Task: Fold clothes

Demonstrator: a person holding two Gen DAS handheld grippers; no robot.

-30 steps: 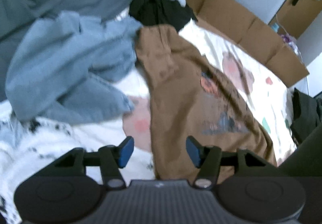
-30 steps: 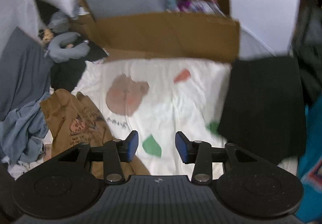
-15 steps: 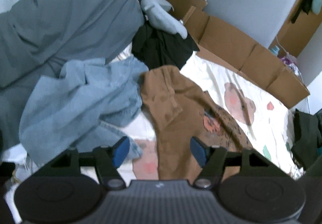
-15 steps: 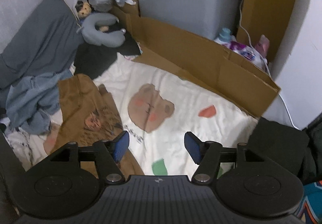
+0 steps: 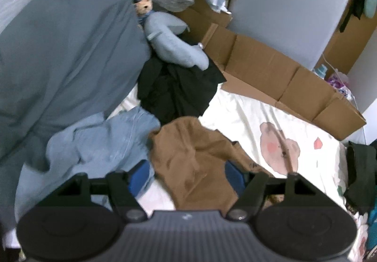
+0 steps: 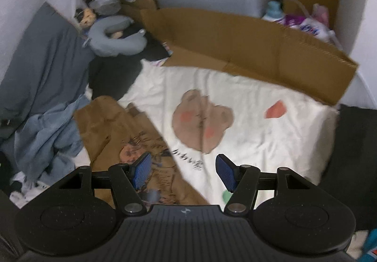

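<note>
We see a blue garment point(image 5: 99, 144) heaped on the left of the bed sheet point(image 5: 247, 111). Just right of it lies the brown shirt point(image 5: 195, 160), spread flat. Our left gripper point(image 5: 186, 176) hangs above it, fingers spreading wider, pinching nothing. Our right gripper point(image 6: 183, 171) hangs over the shirt's right edge, fingers apart and empty.

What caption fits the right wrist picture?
Open right gripper above a crumpled brown printed T-shirt on a white bear-print bedsheet.
</note>
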